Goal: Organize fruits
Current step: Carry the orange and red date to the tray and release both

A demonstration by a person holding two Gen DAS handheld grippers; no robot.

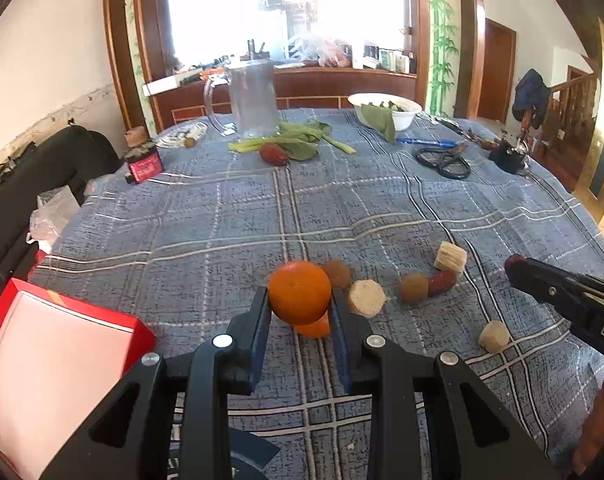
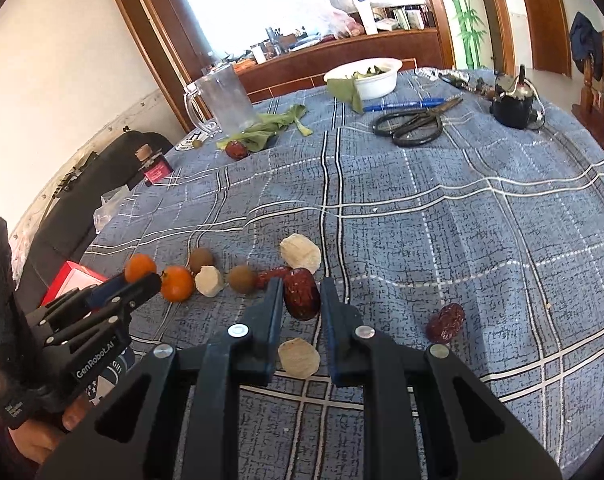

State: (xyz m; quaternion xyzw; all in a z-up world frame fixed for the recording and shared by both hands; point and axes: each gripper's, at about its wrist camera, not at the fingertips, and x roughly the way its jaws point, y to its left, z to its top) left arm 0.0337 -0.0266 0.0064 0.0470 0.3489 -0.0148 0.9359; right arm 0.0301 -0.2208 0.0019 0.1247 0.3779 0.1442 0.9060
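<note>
Left gripper point(image 1: 300, 306): black fingers with blue pads, clamped on a round, smooth-skinned tangerine point(image 1: 300, 293) held above the blue plaid tablecloth point(image 1: 262, 220), a second tangerine point(image 2: 176, 283) beneath it. Right gripper point(image 2: 300, 295): clamped on an oblong, wrinkled, glossy dark-red jujube point(image 2: 300, 293). On the cloth nearby: pale faceted sugarcane chunks point(image 2: 300, 255), round matte-brown longans point(image 2: 242, 278), another jujube point(image 2: 445, 323); red box point(image 1: 62, 344) at the left edge.

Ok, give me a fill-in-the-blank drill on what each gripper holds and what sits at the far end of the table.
1. The left gripper is shut on a small ____.
2. The right gripper is shut on a dark red ____.
3. The black scissors lie beside a blue ____.
4. The white bowl holds green ____.

Missing words: orange; date; pen; leaves
</note>
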